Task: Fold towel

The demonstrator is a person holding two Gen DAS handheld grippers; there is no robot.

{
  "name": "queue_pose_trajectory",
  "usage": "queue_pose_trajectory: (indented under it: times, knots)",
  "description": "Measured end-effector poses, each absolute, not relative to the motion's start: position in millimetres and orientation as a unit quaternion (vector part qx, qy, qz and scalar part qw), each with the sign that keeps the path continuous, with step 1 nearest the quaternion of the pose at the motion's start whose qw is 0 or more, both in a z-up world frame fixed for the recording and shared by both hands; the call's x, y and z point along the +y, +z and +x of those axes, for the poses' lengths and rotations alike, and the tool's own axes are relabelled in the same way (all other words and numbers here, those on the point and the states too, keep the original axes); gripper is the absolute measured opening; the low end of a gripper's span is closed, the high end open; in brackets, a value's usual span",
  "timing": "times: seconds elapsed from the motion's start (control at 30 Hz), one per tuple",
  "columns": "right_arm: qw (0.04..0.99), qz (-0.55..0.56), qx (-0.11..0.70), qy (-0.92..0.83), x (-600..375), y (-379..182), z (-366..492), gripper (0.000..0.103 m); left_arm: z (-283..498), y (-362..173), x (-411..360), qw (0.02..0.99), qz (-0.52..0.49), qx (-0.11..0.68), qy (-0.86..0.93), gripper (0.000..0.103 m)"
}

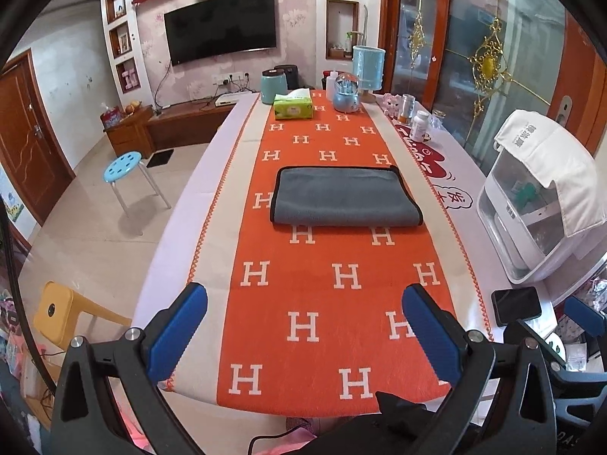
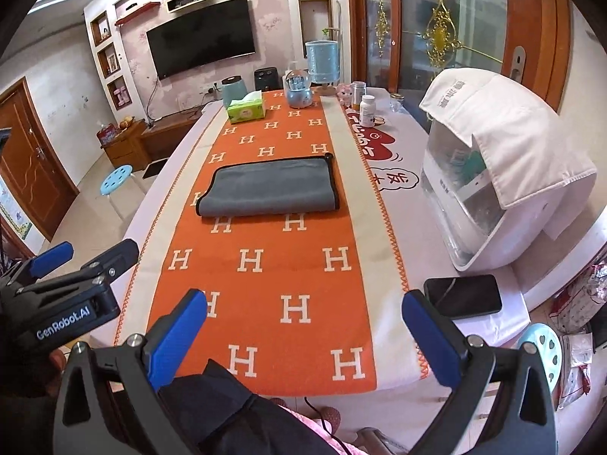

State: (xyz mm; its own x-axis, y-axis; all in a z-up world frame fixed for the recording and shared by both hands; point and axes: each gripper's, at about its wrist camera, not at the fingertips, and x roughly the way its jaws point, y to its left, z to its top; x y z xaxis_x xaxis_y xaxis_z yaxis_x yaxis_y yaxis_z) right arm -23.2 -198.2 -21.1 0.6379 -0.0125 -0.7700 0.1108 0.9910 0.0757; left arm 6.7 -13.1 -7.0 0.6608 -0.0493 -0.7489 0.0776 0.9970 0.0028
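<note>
A grey towel (image 1: 347, 197) with black edging lies folded flat in the middle of the orange runner (image 1: 326, 284); it also shows in the right wrist view (image 2: 271, 187). My left gripper (image 1: 303, 326) is open and empty, held back over the near edge of the table, well short of the towel. My right gripper (image 2: 303, 326) is open and empty, also over the near edge. The left gripper (image 2: 66, 261) shows at the left of the right wrist view.
A black phone (image 2: 463, 295) lies at the near right of the table. A white appliance with a cloth cover (image 2: 500, 174) stands at the right. A tissue box (image 1: 293, 108), bottles (image 1: 419, 125) and a blue jar (image 1: 368, 68) stand at the far end. Stools (image 1: 125, 167) stand left.
</note>
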Motion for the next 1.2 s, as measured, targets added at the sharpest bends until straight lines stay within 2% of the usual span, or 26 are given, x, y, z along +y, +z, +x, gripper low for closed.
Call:
queue_pose_trajectory:
  times: [1.2]
  knots:
    - [0.896, 0.078, 0.435, -0.034, -204.9, -32.5, -23.2, 0.103, -1.2, -9.6, -23.6, 0.912, 0.037, 0.405, -0.047, 0.102]
